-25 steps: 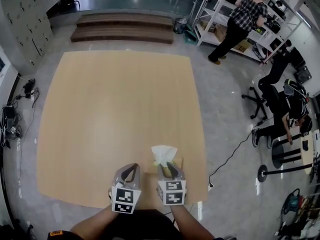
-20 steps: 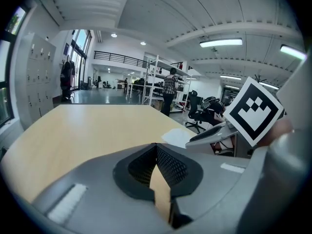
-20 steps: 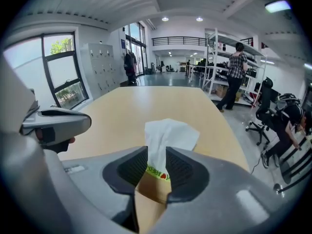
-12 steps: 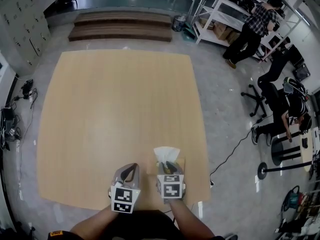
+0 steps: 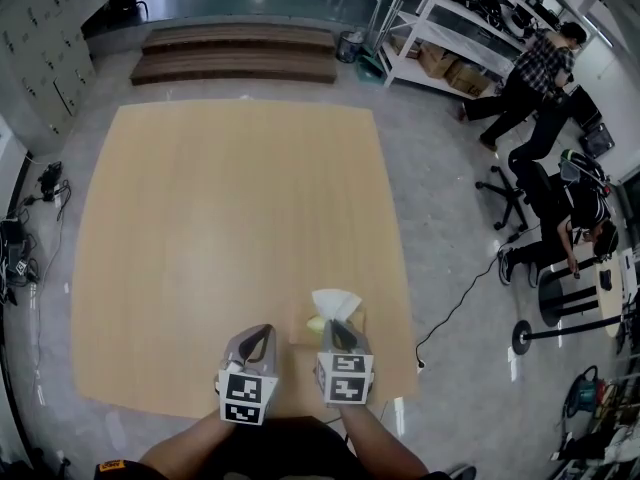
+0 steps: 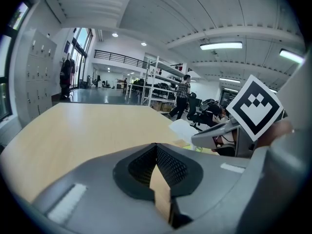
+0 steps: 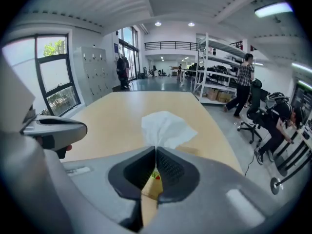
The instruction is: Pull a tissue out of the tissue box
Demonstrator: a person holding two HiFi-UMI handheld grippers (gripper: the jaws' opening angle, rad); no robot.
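Observation:
A white tissue stands up from the tissue box near the front right of the wooden table; the box is mostly hidden under my right gripper. In the right gripper view the tissue rises straight out of the meeting jaw tips of the right gripper, whose jaws have just been closing and now pinch its base. A bit of the box's printed top shows below them. My left gripper rests to the left of the box, its jaws shut on nothing.
The table's near edge runs just under both grippers and its right edge lies close to the box. A cable trails on the floor to the right. People and office chairs are by the shelves at far right.
The right gripper's jaws went from wide open around the tissue to shut on its base. The left gripper stayed where it was. A person in the background walked to the right.

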